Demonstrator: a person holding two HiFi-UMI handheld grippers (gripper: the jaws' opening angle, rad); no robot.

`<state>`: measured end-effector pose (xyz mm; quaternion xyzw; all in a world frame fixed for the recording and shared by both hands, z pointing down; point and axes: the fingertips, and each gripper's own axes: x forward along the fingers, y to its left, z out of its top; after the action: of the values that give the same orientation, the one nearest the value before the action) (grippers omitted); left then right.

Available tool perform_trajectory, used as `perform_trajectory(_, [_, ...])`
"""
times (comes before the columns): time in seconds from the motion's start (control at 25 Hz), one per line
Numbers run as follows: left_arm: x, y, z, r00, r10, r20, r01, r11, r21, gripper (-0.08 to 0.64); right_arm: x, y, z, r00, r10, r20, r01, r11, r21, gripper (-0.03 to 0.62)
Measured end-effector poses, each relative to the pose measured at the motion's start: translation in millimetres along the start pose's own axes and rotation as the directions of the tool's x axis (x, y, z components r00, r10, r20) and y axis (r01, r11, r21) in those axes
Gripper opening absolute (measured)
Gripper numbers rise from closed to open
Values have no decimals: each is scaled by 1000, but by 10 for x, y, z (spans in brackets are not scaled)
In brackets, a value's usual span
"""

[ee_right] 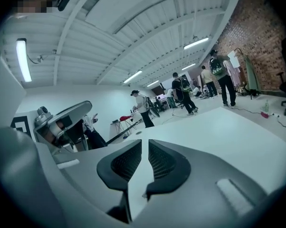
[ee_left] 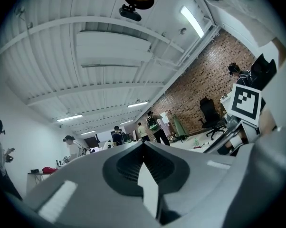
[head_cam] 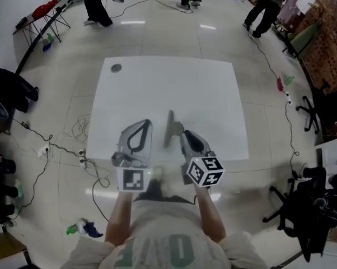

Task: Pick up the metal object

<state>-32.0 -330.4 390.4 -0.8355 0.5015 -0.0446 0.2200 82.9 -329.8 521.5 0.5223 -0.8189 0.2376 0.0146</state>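
Metal object (head_cam: 116, 68) is a small, round, flat, dark grey piece, too small here to show any detail. It lies alone on the white table (head_cam: 213, 83), close to the far left corner and just inside the edge. Well apart from it, over the near part of the table, the left gripper (head_cam: 148, 122) points away from the person with its jaws brought together, the tips meeting and nothing between them, as the left gripper view (ee_left: 144, 144) shows. Just beside it, the right gripper (head_cam: 170, 115) points the same way. In the right gripper view (ee_right: 144, 144) its jaws stand a narrow slit apart with only the bare tabletop showing through. Around the table lies a glossy pale floor (head_cam: 56, 111) with cables (head_cam: 51, 144) trailing at the left.
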Motion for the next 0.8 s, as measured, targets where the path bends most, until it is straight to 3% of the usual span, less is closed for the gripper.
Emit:
perform_trajectory(0.2, [256, 101, -146, 999, -4, -38, 4, 1000, -20, 0, 313, -376, -217, 993, -90, -76, 97, 991, 93, 136])
perform_trajectory(0.32, [336, 171, -221, 999, -5, -42, 4, 1000, -30, 0, 467, -559, -330, 984, -150, -100, 165, 973, 164, 250])
perform_trajectory(0.4, [382, 207, -263, 999, -7, -41, 5, 999, -33, 0, 583, -621, -447, 977, -154, -146, 181, 964, 195, 285])
perform_trajectory(0.64, [503, 184, -330, 999, -30, -40, 28, 999, -44, 0, 877, -748, -845, 941, -151, -303, 219, 954, 205, 261])
perform_trajectory(0.8, [549, 208, -365, 999, -40, -33, 38, 999, -36, 0, 933, -787, -1087, 902, -173, -395, 260, 949, 177, 231])
